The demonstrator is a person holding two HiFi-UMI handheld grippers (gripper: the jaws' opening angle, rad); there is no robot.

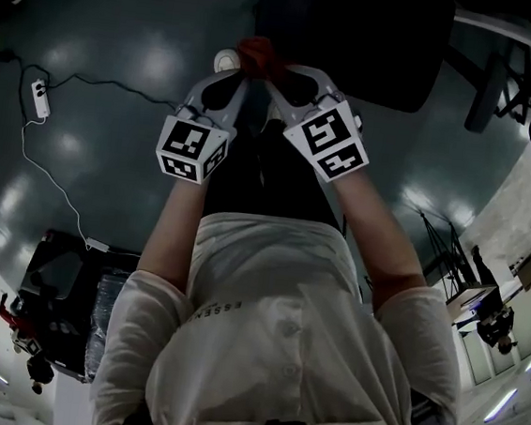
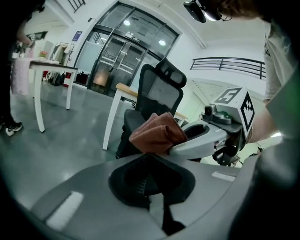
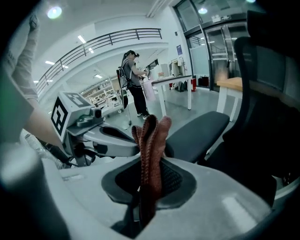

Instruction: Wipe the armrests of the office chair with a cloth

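At top centre of the head view, right gripper (image 1: 272,77) clamps the cloth (image 1: 257,53) upright, left gripper (image 1: 237,79) closed empty alongside, office chair (image 1: 359,37) just above both.

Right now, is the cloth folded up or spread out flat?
Folded up. The right gripper pinches the cloth, and its bunched layers stand up between the jaws.

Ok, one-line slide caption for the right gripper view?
Right gripper shut on a folded reddish-brown cloth, held upright before the black office chair seat, with the left gripper close alongside.
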